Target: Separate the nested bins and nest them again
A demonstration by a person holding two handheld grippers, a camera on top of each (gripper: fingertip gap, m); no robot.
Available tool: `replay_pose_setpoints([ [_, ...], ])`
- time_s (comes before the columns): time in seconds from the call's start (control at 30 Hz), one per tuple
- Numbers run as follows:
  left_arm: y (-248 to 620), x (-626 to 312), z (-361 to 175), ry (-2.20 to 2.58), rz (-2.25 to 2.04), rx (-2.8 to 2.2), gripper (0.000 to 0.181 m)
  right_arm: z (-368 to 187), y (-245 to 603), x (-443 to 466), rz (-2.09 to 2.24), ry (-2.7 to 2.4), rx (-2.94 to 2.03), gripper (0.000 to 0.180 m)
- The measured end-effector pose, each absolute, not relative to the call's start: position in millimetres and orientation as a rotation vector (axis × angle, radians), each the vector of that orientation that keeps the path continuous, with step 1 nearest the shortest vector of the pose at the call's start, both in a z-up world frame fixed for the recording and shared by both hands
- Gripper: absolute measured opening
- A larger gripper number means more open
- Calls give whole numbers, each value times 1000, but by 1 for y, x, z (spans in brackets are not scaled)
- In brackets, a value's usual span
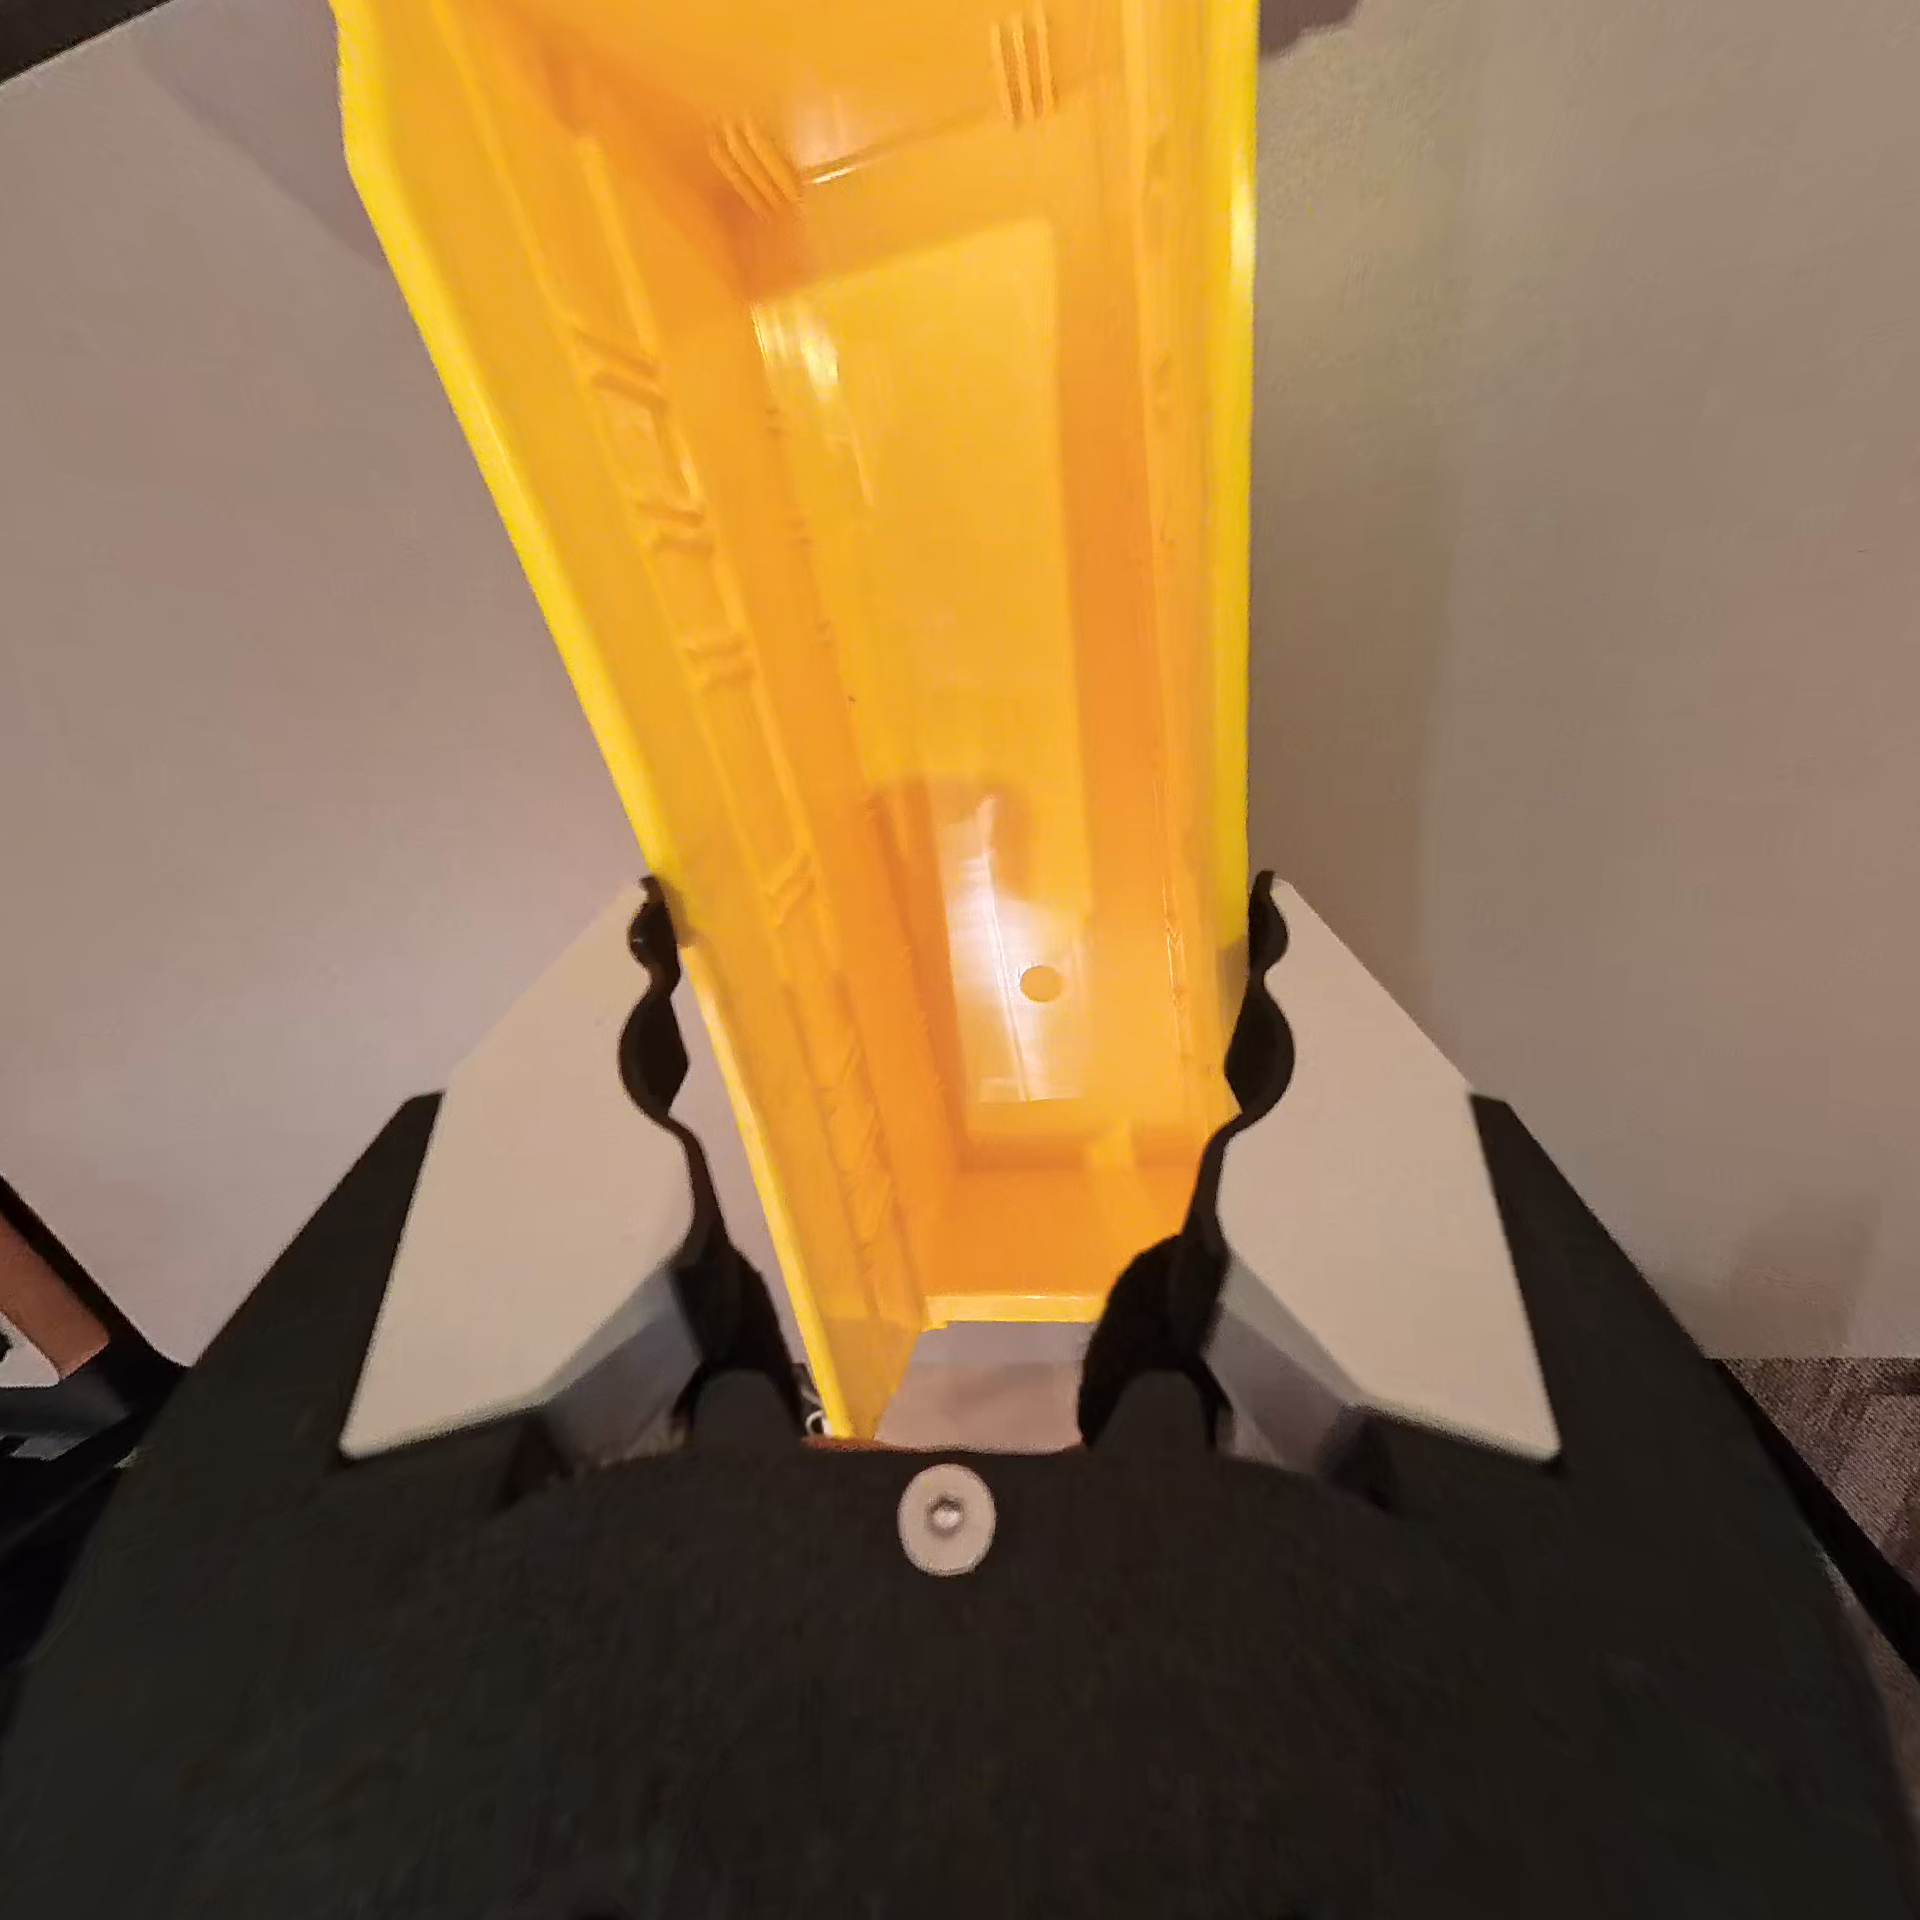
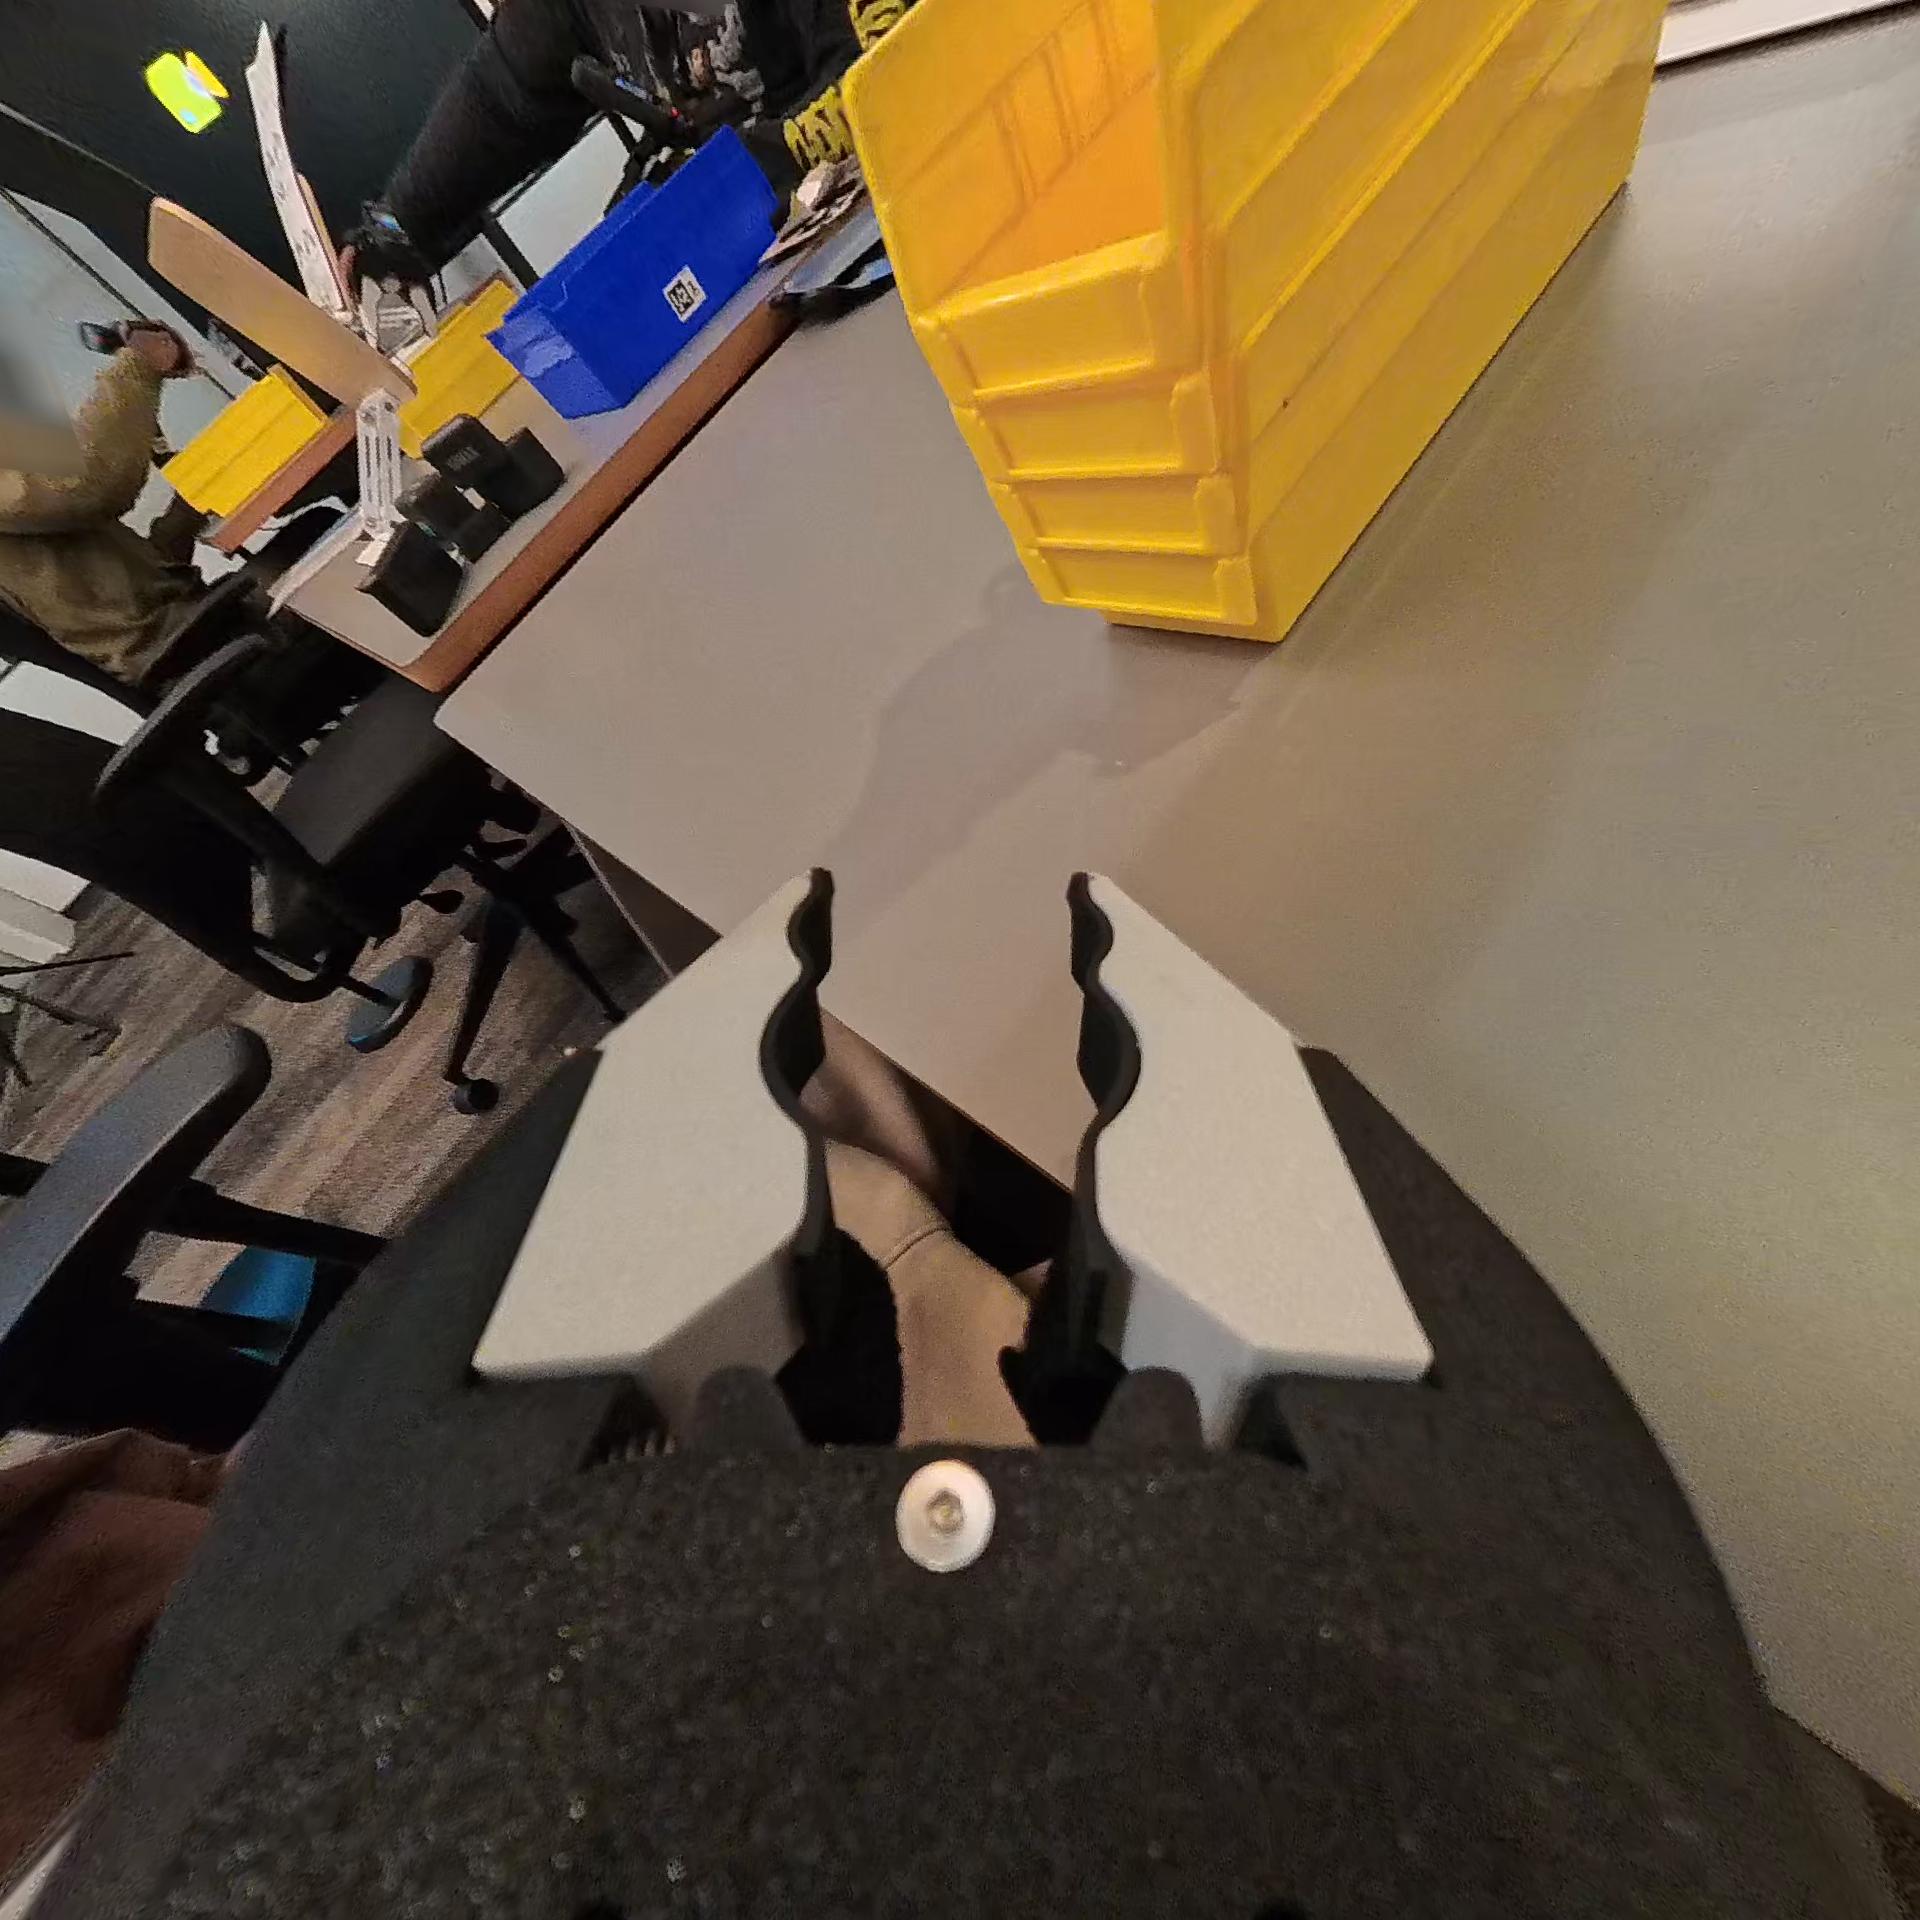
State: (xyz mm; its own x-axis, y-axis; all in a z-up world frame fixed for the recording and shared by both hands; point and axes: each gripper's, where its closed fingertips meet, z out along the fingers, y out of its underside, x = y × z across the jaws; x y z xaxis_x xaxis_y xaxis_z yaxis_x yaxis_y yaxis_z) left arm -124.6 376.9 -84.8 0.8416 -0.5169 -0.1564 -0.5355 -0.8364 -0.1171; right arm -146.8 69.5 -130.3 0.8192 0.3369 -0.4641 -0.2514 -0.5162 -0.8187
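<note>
Left wrist view: left gripper (image 1: 951, 904) clamps a yellow bin (image 1: 935, 623) between both jaws, bin running lengthwise away, open side up. Right gripper (image 2: 951, 899) is empty, jaws apart, over the table (image 2: 1558, 935) edge; the yellow bin stack (image 2: 1247, 312) sits well ahead.

Office; desks (image 2: 644, 582), swivel chairs (image 2: 291, 831); ppl working

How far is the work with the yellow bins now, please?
Done: one yellow bin is lifted out, held between the left gripper jaws. In hand: it hangs in the air before a wall. Left: a stack of nested bins sits on the grey table; the right gripper is open and empty. Nesting again is not done.
</note>
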Motion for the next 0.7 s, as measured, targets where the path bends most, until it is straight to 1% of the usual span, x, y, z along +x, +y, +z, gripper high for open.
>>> replay_pose_setpoints([
  [0.17, 371, -123, -87, 846, 163, -2884, 119, -130, 72, -154, 793, -73, -1994, 46],
  [0.33, 371, -121, -85, 807, 73, -2878, 122, -133, 71, -161, 821, -86, -2009, 46],
  [0.43, 372, -120, -82, 774, -1, -2873, 114, -132, 70, -163, 818, -96, -2004, 47],
  [0.53, 372, -118, -75, 705, -132, -2891, 99, -134, 70, -163, 827, -98, -2014, 47],
  [0.6, 370, -121, -73, 717, -152, -2907, 93, -134, 70, -163, 831, -94, -2014, 47],
  [0.7, 369, -120, -73, 726, -139, -2901, 89, -134, 70, -161, 826, -94, -2015, 47],
])
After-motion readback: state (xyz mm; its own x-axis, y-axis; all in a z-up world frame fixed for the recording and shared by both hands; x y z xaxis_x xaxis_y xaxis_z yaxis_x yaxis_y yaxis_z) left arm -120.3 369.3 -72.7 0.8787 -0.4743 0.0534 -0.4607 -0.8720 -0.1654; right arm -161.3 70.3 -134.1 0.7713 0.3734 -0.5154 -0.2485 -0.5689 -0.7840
